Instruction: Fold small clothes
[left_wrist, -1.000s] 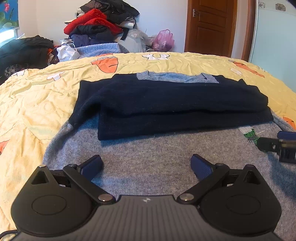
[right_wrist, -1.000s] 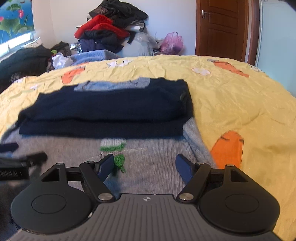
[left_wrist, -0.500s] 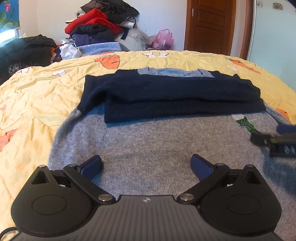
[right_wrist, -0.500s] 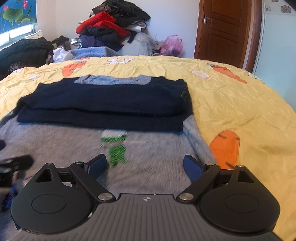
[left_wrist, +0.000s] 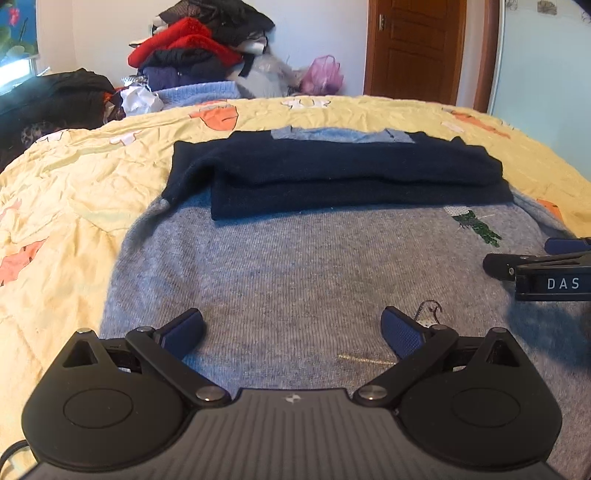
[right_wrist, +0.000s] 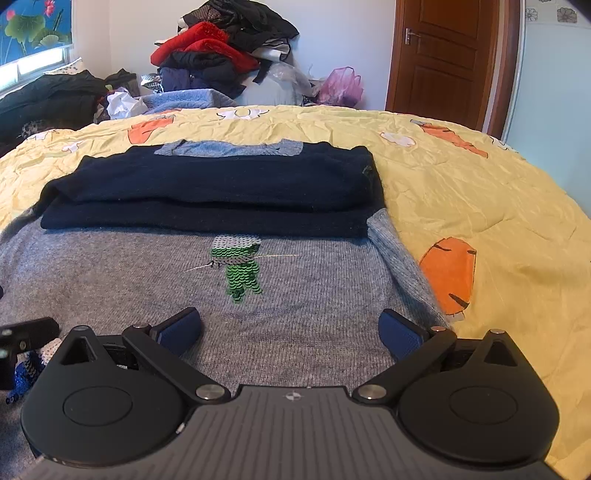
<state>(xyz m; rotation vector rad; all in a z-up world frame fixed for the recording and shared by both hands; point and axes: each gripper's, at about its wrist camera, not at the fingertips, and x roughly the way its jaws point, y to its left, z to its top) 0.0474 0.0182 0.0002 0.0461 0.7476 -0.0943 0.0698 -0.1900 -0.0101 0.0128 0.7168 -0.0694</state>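
Sweater: grey knit sweater (left_wrist: 295, 266) lies spread flat on the bed, near its front edge, with navy sleeves (left_wrist: 332, 173) folded across its upper part in two stacked bands.
Collar: light blue collar (left_wrist: 340, 134) shows just beyond the folded sleeves, toward the far edge of the bed.
Patch: green sequin patch (right_wrist: 240, 269) on the grey front, just below the sleeves; in the left wrist view it sits toward the sweater's right side (left_wrist: 474, 227).
Right hem side: the sweater's right edge (right_wrist: 402, 266) is doubled over in a narrow strip, lying beside an orange carrot print (right_wrist: 448, 277).
Left gripper: left gripper (left_wrist: 293, 330) over the lower grey front; jaws spread wide, only grey knit between the blue pads (left_wrist: 400, 334).
Right gripper: right gripper (right_wrist: 290, 328) over the lower right part of the sweater; jaws have just been opening and now stand spread wide, only grey knit between them, pads (right_wrist: 177, 330) not pinching it.
Contact: whether either gripper's pads touch the knit cannot be told.
Bedspread: yellow bedspread (left_wrist: 74, 192), creased, printed with carrots and white shapes, carries the sweater.
Beyond the far edge: a heap of clothes (right_wrist: 221, 48) against the wall, a pink plastic bag (right_wrist: 340, 86) beside it, dark clothing (left_wrist: 48, 96) at the far left corner.
Room: brown wooden door (right_wrist: 439, 59) in the back right.
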